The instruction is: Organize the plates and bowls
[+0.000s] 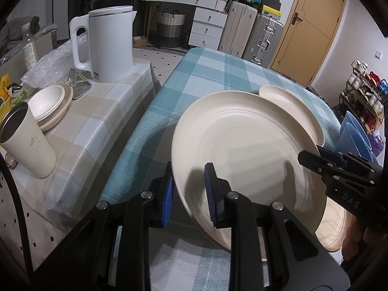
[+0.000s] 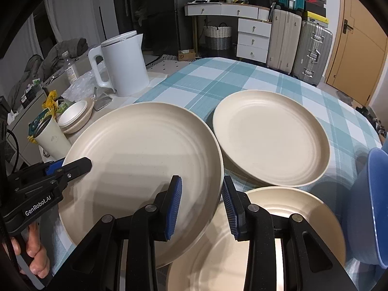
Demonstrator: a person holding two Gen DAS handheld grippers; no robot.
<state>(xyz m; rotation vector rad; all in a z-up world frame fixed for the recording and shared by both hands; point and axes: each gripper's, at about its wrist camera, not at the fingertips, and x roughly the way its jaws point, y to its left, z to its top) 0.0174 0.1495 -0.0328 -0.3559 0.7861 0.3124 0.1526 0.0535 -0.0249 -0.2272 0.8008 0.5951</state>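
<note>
the big plate (image 1: 242,150) is up off the desk (image 1: 206,72), tilted, with the left gripper (image 1: 189,194) straddling its near-left rim, fingers apart, not yet pinching, and the right gripper (image 2: 201,203) just as open around its right edge. best to close one side firmly before moving. then i'd level it and lower it onto the far plate (image 2: 271,138), rims lined up so it nests.
</note>
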